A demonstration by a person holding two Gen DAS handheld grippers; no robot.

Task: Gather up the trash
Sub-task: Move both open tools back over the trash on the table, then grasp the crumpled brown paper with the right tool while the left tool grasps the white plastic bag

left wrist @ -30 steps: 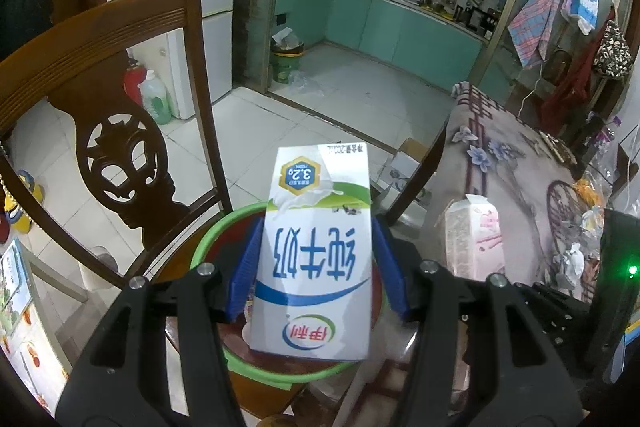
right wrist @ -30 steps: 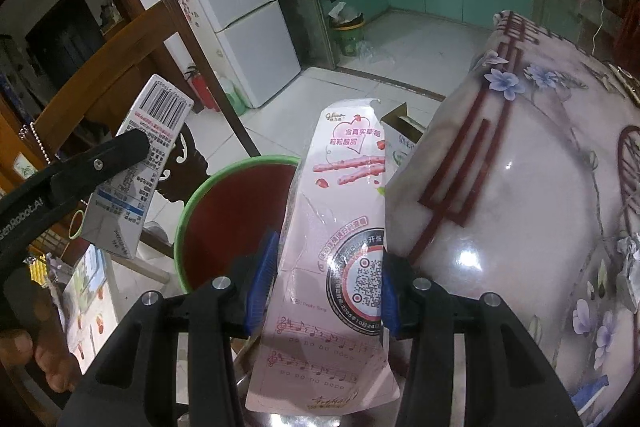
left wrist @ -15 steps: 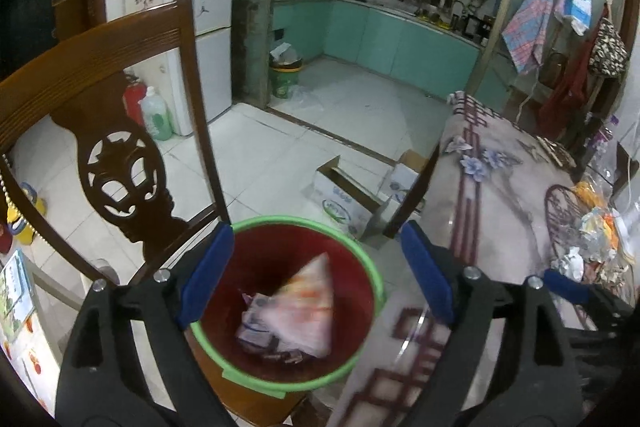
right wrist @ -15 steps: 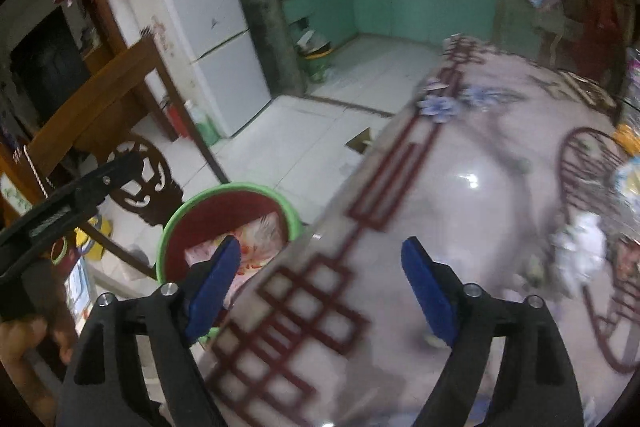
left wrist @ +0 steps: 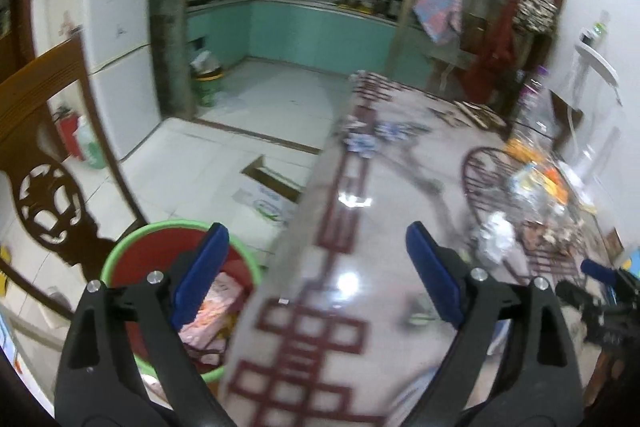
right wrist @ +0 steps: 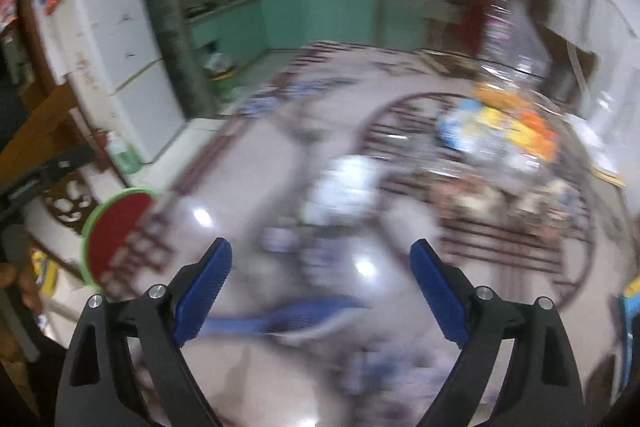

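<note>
1. Blue-padded fingers of the left gripper (left wrist: 316, 263) stand wide apart and are opening further, with nothing between them; it hangs over the near edge of the glossy patterned counter (left wrist: 352, 211).
2. Right gripper (right wrist: 320, 271), likewise spread wide, opening and empty, hangs over the middle of the counter (right wrist: 248, 163).
3. Green-rimmed red bin (left wrist: 160, 247) sits just beside the counter's left edge. Only the left wrist view looks into it: a pink wrapper (left wrist: 216, 299) lies inside, tilted, its long axis running roughly from lower left to upper right.
4. The right wrist view shows the bin (right wrist: 116, 227) partly, with its contents hidden, and the left gripper's black arm at the left edge.
5. Crumpled white trash (left wrist: 496, 235) lies on the counter ahead. In the right wrist view it is a blur (right wrist: 344, 183).
6. Colourful packets (right wrist: 504, 135) lie beyond.
7. Farthest: a white fridge (left wrist: 104, 27).
</note>
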